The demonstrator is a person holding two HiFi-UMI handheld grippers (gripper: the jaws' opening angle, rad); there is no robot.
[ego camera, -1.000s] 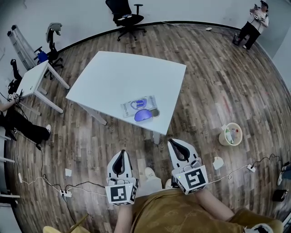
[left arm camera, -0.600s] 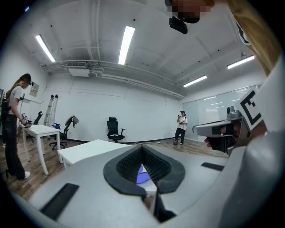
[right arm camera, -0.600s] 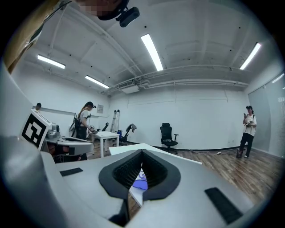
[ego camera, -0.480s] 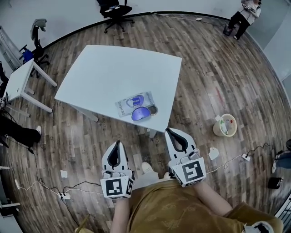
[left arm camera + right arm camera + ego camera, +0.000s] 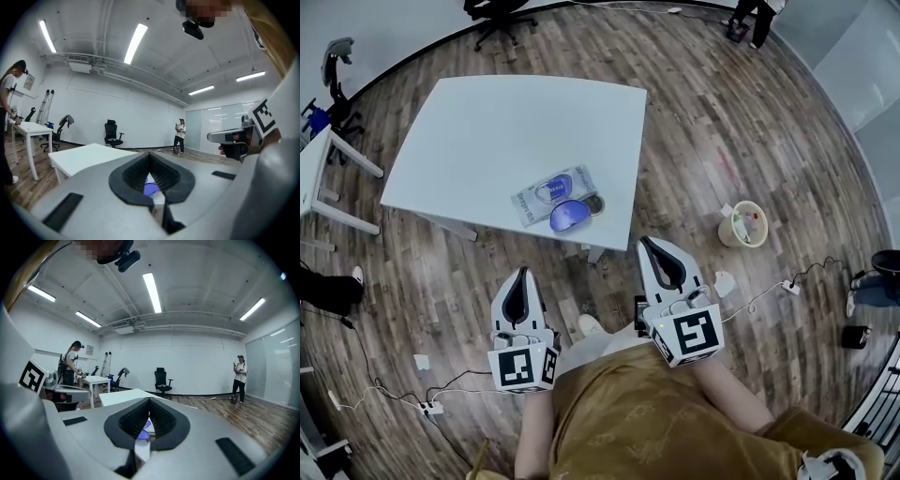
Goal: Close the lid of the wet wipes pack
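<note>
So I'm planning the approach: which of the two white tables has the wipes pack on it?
The big table straight ahead; the wipes pack lies by its near edge, blue lid flipped open. The small table stands far left.

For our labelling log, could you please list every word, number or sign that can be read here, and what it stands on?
On the wet wipes pack: print, too small to read.
On the cube of the left tongs and the cube of the right tongs: square black-and-white markers, no letters.
On the wall notice: too blurred to read.
</note>
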